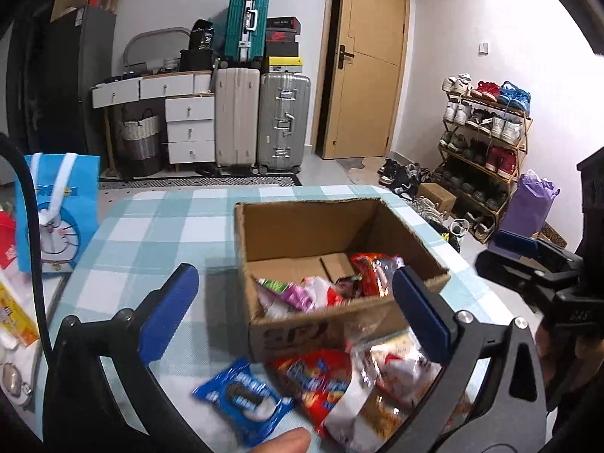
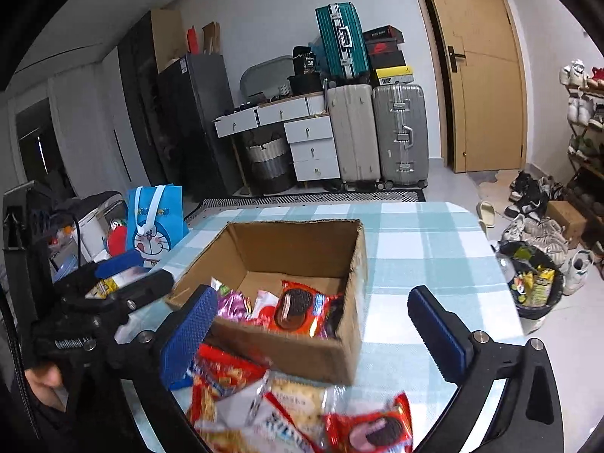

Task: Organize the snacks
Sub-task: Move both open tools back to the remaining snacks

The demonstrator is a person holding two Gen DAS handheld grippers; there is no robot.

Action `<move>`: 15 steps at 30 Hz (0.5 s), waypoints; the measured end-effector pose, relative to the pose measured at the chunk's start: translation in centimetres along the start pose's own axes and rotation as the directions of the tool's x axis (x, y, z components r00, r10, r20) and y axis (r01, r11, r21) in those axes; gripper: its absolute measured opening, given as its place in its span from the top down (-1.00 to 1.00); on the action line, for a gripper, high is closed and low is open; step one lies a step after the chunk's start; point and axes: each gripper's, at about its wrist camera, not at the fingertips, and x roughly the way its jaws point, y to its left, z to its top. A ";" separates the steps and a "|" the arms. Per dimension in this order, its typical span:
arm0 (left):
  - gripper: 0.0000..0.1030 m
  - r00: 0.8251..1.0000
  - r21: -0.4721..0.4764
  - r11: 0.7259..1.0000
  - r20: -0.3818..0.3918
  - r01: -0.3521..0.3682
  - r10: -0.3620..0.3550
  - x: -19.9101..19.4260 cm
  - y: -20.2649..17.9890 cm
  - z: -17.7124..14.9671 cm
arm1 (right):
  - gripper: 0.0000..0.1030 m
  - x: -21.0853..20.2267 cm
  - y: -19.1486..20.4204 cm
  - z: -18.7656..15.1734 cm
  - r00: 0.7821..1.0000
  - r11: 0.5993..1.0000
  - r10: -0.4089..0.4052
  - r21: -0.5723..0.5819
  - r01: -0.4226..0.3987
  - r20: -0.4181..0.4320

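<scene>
Both grippers hover above the near edge of the table, jaws spread wide and empty: left gripper (image 1: 294, 313), right gripper (image 2: 317, 336). No packet sits between either pair of blue pads.

Landmark: the open cardboard box (image 2: 324, 355). On the near side of the box, loose on the checked tablecloth (image 2: 422, 226), lies a heap of snack packets: a blue cookie packet (image 1: 243, 400) toward the left, a red biscuit bag (image 1: 321, 381) against the box's front wall, a clear-wrapped cracker pack (image 2: 290, 411) beside it, and a red cookie packet (image 2: 372, 432) nearest the right gripper. Inside the box, along its front wall, several packets already rest, among them a red sandwich-cookie packet (image 2: 300, 307) and a pink wrapper (image 2: 236, 302); the back half of the box floor is bare.

Handling, as judged: the packets are light, air-puffed and glossy, so likely slippery and crinkly; their contents are brittle. A gentle pinch across a crimped end seal or a flat edge seems safer than squeezing the middle.

Beyond the box, to its left, a blue cartoon bag (image 2: 154, 222) stands.
</scene>
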 end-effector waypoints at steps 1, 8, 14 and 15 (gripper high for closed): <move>-0.99 1.000 0.001 1.000 -0.001 -0.007 0.007 -0.6 0.1 -0.3 | -0.99 -0.7 0.1 -0.3 1.000 1.000 -0.003 -0.001 0.003 -0.001; -0.99 0.999 0.011 0.999 -0.021 -0.033 0.033 -4.5 0.5 -2.8 | -0.99 -4.5 0.3 -3.0 1.000 1.000 -0.015 -0.006 0.015 -0.008; -0.99 0.996 0.029 0.998 -0.067 -0.059 0.061 -5.4 1.8 -5.6 | -0.99 -5.5 -0.8 -5.8 0.996 0.997 -0.079 -0.005 0.079 -0.052; -0.99 0.995 0.033 0.997 -0.065 -0.072 0.075 -5.1 1.8 -6.2 | -0.99 -5.5 -1.1 -6.2 0.994 0.996 -0.093 -0.002 0.093 -0.054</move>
